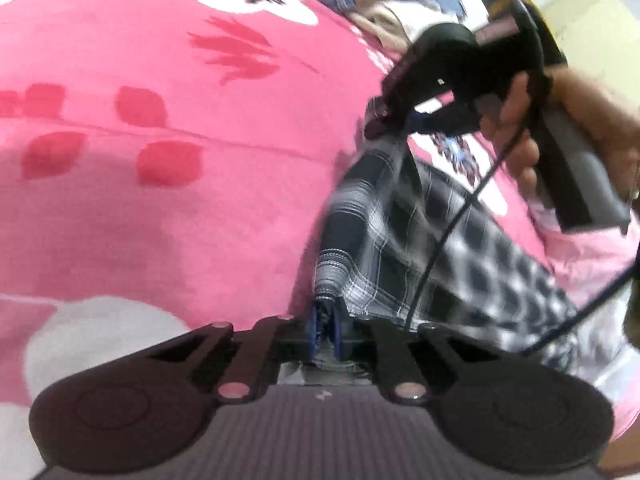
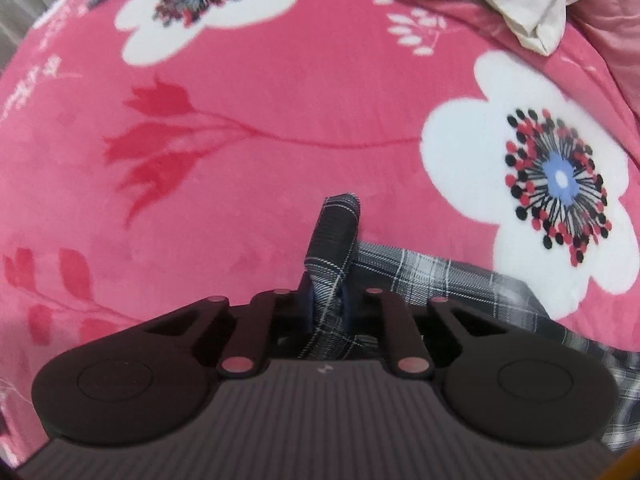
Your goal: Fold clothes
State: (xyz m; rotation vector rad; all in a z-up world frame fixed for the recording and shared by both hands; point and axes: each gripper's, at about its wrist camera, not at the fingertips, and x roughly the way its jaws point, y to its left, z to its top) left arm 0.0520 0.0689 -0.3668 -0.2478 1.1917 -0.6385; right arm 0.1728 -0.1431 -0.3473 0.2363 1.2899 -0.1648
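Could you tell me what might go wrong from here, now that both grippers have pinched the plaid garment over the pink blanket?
1. The right gripper holds only a narrow bunched strip of the plaid garment, so it could slip out when lifted.
2. The black cable hangs across the cloth and might snag in the fold.
3. The left gripper grips at the fabric's very edge, another likely slip point.

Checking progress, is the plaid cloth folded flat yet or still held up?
Held up: both grippers pinch the plaid cloth, left gripper, right gripper.
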